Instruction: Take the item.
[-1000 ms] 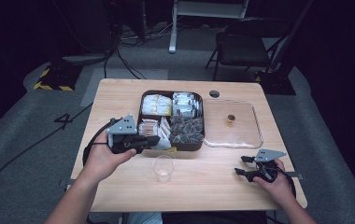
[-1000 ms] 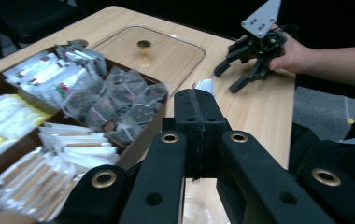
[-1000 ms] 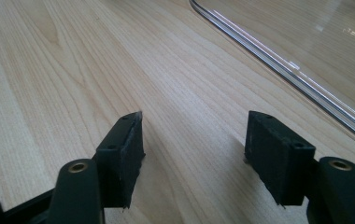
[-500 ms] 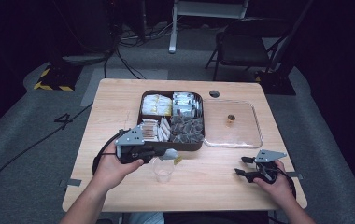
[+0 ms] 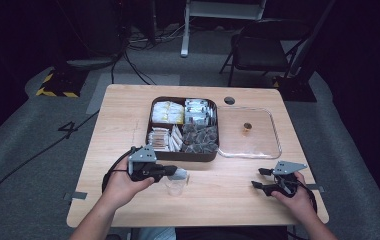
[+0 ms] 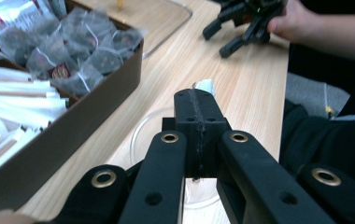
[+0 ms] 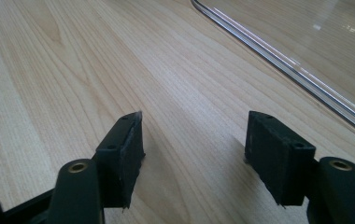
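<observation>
My left gripper (image 5: 174, 172) is shut on a small pale packet (image 5: 181, 173), held just over a clear glass cup (image 5: 176, 186) near the table's front. In the left gripper view the black jaws (image 6: 198, 100) are pressed together, the packet's edge (image 6: 207, 87) pokes out past them, and the cup's rim (image 6: 140, 135) curves below. A dark brown compartment box (image 5: 184, 155) of tea bags, sachets and sticks stands behind the cup. My right gripper (image 5: 258, 178) rests at the front right, open, with bare wood between its jaws (image 7: 194, 140).
A clear lid (image 5: 264, 146) with a small brown knob (image 5: 247, 126) lies right of the box; its edge (image 7: 278, 60) runs past my right gripper. The table has a round hole (image 5: 229, 100) at the back. A chair (image 5: 258, 52) and cables stand beyond the table.
My left gripper has come down and rightward from the box's front corner to just above the cup, still holding the packet. The right gripper has stayed where it was.
</observation>
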`<state>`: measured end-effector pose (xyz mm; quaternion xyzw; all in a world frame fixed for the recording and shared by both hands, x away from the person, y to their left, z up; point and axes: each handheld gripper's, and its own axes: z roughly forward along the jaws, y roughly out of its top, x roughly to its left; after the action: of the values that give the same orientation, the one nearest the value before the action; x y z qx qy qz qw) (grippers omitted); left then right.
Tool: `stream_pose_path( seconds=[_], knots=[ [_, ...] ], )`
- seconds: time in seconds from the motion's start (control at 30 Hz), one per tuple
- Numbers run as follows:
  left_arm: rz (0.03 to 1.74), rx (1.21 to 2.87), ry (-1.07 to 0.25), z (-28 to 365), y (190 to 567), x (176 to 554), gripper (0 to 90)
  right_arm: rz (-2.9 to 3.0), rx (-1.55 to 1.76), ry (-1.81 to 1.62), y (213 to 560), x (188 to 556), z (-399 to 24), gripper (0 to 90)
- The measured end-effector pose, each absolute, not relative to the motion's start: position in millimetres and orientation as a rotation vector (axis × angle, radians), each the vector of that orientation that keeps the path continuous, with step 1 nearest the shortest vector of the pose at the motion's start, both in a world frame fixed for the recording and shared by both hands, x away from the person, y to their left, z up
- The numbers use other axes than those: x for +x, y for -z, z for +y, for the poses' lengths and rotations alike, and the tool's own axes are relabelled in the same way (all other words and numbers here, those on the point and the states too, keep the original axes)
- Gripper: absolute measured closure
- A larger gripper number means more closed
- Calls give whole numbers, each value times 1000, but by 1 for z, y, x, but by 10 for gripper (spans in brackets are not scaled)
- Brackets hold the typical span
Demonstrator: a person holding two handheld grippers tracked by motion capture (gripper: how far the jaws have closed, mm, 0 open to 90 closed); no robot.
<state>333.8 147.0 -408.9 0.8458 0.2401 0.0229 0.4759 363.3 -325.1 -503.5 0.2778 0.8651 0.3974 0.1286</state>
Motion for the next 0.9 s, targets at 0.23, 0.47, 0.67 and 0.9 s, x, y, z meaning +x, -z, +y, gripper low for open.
stream_pose_path(
  seconds=[0.23, 0.47, 0.67, 0.9],
  knots=[
    [599, 2119, -52, 144, 421, 336, 830, 2516, 809, -1156, 504, 363, -325, 375],
    [569, 2108, -107, 142, 427, 337, 612, 2516, 808, -1156, 504, 363, -325, 375],
    [565, 2072, -118, 143, 423, 334, 577, 2515, 808, -1156, 504, 363, -325, 375],
    [584, 2029, -142, 152, 419, 330, 555, 2516, 809, -1157, 504, 363, -325, 375]
  ],
)
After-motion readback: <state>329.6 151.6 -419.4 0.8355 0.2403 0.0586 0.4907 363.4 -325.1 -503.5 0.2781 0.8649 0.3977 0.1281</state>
